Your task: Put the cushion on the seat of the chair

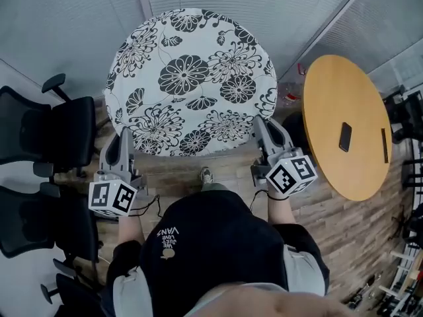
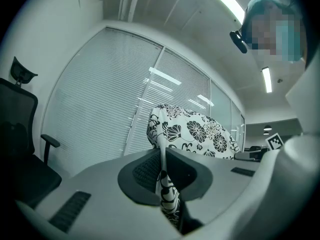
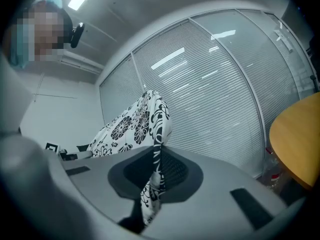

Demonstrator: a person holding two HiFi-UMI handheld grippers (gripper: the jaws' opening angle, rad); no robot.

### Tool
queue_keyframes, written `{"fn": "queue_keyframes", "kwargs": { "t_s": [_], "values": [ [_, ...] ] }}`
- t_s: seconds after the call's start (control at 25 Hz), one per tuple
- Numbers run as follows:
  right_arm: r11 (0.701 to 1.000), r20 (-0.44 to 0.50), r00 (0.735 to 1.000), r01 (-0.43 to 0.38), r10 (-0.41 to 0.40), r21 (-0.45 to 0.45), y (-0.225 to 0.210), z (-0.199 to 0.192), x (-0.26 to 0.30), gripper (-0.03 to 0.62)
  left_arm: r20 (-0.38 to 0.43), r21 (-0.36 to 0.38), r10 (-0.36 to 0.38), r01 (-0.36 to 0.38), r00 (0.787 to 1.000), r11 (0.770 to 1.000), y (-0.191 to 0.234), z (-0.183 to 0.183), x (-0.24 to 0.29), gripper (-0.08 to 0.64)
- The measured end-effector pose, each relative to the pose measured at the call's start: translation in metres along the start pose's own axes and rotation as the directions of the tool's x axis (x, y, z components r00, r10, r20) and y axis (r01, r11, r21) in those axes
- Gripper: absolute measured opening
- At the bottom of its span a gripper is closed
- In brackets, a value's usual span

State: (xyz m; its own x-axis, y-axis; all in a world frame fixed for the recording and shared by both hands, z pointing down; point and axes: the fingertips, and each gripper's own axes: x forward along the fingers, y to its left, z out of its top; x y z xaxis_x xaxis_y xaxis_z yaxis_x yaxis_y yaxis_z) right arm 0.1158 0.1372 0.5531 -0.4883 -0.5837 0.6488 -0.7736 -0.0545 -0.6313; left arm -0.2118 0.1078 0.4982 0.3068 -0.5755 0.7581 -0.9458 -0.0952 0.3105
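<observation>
The cushion [image 1: 192,78] was held up. The fingers of the left gripper [image 1: 125,137] and right gripper [image 1: 260,127] were clamped on its edge.

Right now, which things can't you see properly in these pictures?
1. Head view: the round black-and-white flowered cushion hides the floor beneath it.
2. Head view: the black office chairs are cut off by the left edge.
3. Head view: the small dark flat object on the round wooden table is too small to identify.
4. Left gripper view: the left gripper hides the cushion's bottom edge behind its grey body.
</observation>
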Motion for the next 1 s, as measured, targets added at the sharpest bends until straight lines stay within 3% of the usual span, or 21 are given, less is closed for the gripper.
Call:
{"fn": "queue_keyframes", "kwargs": {
  "t_s": [1.0],
  "values": [
    [1.0, -0.022, 1.0, 0.0, 0.0, 0.001, 0.0028, 0.0007, -0.0008, 0.032, -0.02, 0.004, 0.012, -0.012, 1.0, 1.0, -0.0041, 0.004, -0.004, 0.029]
  ]
}}
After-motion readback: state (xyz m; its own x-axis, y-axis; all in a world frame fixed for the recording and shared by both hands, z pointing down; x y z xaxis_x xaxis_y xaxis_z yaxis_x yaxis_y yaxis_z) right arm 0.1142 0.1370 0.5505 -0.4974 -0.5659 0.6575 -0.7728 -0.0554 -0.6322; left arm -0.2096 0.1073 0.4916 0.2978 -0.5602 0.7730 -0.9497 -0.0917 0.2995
